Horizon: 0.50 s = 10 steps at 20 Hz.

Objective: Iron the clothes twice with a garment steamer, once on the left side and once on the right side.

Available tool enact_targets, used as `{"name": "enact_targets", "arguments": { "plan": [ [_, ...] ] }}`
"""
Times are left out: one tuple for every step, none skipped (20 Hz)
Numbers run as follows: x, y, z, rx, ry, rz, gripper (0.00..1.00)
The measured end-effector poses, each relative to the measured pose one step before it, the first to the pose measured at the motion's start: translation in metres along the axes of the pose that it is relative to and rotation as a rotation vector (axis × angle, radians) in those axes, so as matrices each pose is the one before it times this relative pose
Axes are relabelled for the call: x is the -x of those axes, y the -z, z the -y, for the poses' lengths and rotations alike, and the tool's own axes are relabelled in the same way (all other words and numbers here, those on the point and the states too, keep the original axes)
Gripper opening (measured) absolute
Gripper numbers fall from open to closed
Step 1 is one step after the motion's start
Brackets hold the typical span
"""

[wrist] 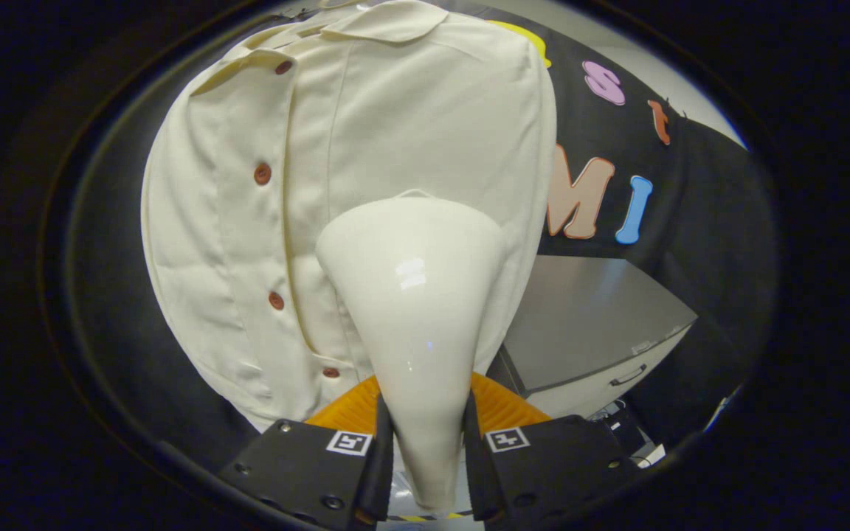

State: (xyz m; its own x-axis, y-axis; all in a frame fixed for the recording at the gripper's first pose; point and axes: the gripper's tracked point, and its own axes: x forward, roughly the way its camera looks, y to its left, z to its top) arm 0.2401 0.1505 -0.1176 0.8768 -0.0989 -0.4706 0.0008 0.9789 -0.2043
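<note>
A cream shirt [336, 162] with brown buttons [263, 174] hangs straight ahead, its collar at the top and its button placket running down left of the steamer. A glossy white garment steamer [414, 295] stands up from between my fingers, widening into a head that sits against or very near the shirt's right half; whether it touches, I cannot tell. My gripper [423, 435] is shut on the steamer's narrow handle, one finger pressing each side.
Black booth cloth hangs behind and around the shirt. To the right of the shirt stands a grey cabinet [595, 324] with a drawer handle [628, 376]. Small cluttered items lie low beyond the right finger.
</note>
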Motion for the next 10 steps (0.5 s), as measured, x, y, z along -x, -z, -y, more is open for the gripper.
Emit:
{"name": "enact_targets", "arguments": {
  "plan": [
    [-0.00090,0.00454,-0.00085,0.00355,0.00382,-0.00561,0.42],
    [-0.00137,0.00351,-0.00038,0.00271,0.00323,-0.00018,0.42],
    [-0.00145,0.00533,-0.00018,0.00373,0.00380,-0.00381,0.42],
    [-0.00142,0.00635,-0.00031,0.00476,0.00367,-0.00174,0.42],
    [-0.00189,0.00646,-0.00048,0.00566,0.00487,-0.00592,0.42],
    [-0.00302,0.00583,-0.00008,0.00360,0.00591,-0.00575,0.42],
    [-0.00111,0.00617,-0.00001,0.00187,0.00265,-0.00433,0.42],
    [-0.00169,0.00824,0.00052,0.00215,0.00340,-0.00404,0.42],
    [-0.00221,0.00662,-0.00116,0.00036,0.00387,-0.00097,0.42],
    [-0.00370,0.00676,-0.00134,-0.00199,0.00283,-0.00473,0.42]
  ]
}}
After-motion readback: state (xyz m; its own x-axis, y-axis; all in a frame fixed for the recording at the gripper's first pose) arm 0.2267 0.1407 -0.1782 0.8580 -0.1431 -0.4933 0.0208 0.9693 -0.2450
